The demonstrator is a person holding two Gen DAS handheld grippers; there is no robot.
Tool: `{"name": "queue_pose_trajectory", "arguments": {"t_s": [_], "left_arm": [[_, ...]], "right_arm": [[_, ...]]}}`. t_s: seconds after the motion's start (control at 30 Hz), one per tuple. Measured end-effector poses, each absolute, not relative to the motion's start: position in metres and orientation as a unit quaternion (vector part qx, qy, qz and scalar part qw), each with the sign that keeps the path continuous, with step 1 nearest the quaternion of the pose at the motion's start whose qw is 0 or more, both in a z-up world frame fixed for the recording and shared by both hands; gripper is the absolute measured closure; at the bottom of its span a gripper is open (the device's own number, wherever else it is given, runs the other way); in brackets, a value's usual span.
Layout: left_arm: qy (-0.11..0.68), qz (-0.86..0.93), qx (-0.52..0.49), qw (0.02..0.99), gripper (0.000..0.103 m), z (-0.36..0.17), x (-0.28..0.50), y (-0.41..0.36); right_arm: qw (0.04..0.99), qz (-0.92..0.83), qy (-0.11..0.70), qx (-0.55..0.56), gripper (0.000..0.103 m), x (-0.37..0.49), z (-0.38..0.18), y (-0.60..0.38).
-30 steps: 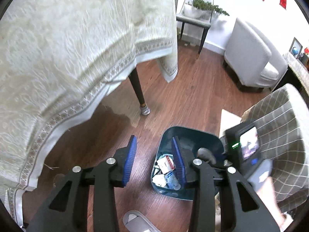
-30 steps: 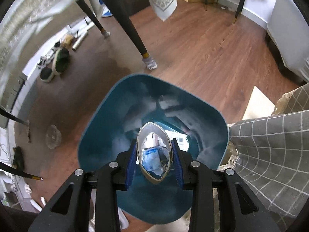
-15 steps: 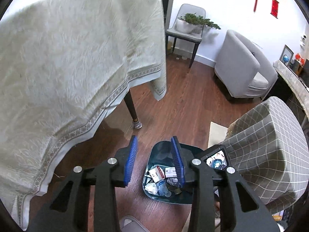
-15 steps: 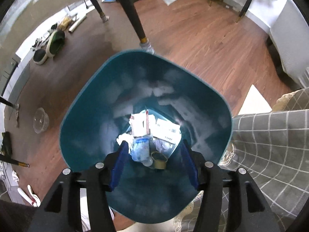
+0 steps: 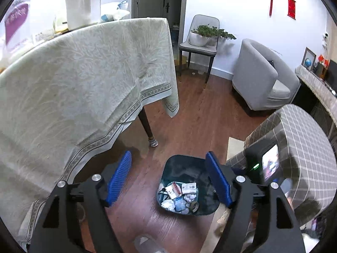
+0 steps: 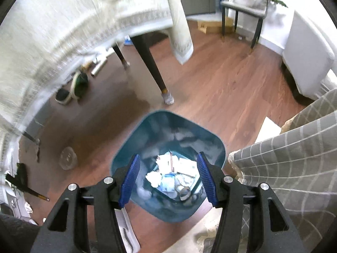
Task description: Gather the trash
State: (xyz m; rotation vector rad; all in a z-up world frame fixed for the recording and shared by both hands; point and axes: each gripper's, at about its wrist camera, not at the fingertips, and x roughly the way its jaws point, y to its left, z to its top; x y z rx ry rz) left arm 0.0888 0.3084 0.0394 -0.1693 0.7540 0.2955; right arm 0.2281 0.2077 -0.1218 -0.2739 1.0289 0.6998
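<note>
A teal trash bin (image 5: 179,164) stands on the wood floor and shows in the right wrist view (image 6: 151,130) too. It holds crumpled paper, small boxes (image 5: 173,190) and a tape ring (image 6: 183,191). My left gripper (image 5: 169,179) is open and empty, high above the bin. My right gripper (image 6: 169,179) is open and empty, directly above the bin's mouth. The right gripper's camera unit (image 5: 265,166) shows at the right of the left wrist view.
A table with a cream cloth (image 5: 84,80) and dark leg (image 5: 146,126) stands left of the bin. A checked grey seat (image 5: 303,147) is on the right. A grey armchair (image 5: 261,78), a chair with a plant (image 5: 200,42), and shoes under the table (image 6: 78,84) are around.
My right gripper let go of the tape ring, which now lies in the bin, and rose with its jaws wide. My left gripper rose too and opened wider.
</note>
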Motion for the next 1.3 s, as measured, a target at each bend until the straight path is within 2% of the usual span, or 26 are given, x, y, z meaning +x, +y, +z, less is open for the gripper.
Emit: {"name": "queue_pose_trajectory", "arguments": {"t_s": [0.17,0.37,0.77,1.3], "left_arm": [[0.358,0.151,-0.069,0.919,0.013,0.043,0.064,0.291],[0.323,0.165,-0.047,0.931,0.006,0.058,0.038,0.264],[0.26,0.145,-0.008,0.955,0.003,0.077,-0.004,0.198],[0.248,0.088,0.002,0.965,0.003,0.041,-0.041,0.134]], "right_arm": [[0.828,0.332,0.437,-0.111,0.034,0.205,-0.074,0.181],[0.864,0.305,0.39,-0.095,0.022,0.182,-0.025,0.128],[0.916,0.226,0.323,-0.074,0.005,0.122,0.037,0.004],[0.966,0.128,0.219,-0.044,0.004,0.016,0.071,-0.131]]}}
